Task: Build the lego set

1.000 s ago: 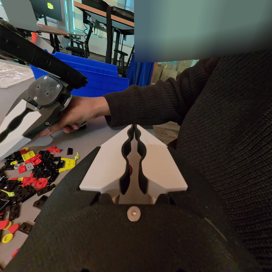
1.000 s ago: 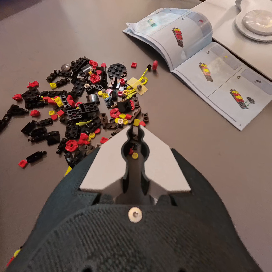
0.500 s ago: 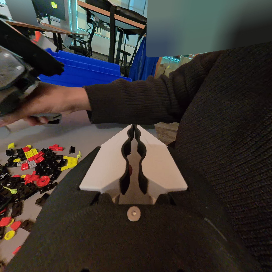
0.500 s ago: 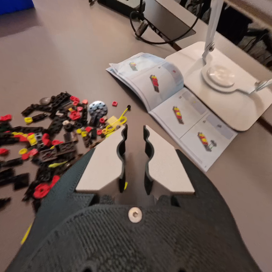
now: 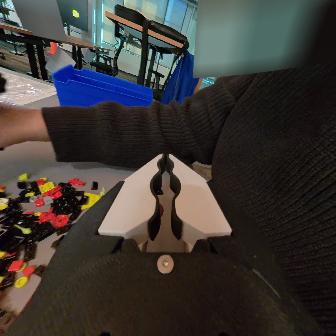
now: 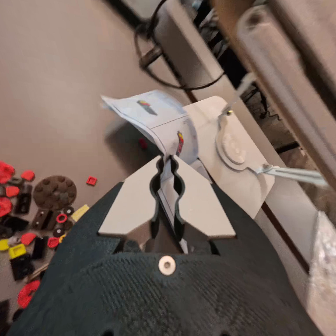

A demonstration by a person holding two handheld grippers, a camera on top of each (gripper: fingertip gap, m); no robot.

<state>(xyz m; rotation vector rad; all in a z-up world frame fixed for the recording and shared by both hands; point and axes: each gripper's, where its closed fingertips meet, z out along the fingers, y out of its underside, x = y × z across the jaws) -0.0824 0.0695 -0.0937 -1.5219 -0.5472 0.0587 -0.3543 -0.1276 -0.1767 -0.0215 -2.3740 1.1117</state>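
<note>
Loose black, red and yellow lego pieces lie in a pile on the grey table; the pile also shows at the left of the right wrist view, with a black round plate. My left gripper is shut at the tips above the table's near edge. A small red and black bit shows between its pads; I cannot tell if it is gripped. My right gripper is shut on a page of the instruction booklet and holds the page lifted and curled. The view is blurred.
A blue bin stands at the table's far side. The person's dark sleeve crosses in front of my left gripper. A white stand base lies right of the booklet, a black cable behind it. A red piece lies under the page. About 11 cm separates my right fingertips from the black round plate.
My right gripper left the pile, opened, moved right to the booklet and shut on a page, lifting it. It left the left wrist view. My left gripper stayed shut and hardly moved.
</note>
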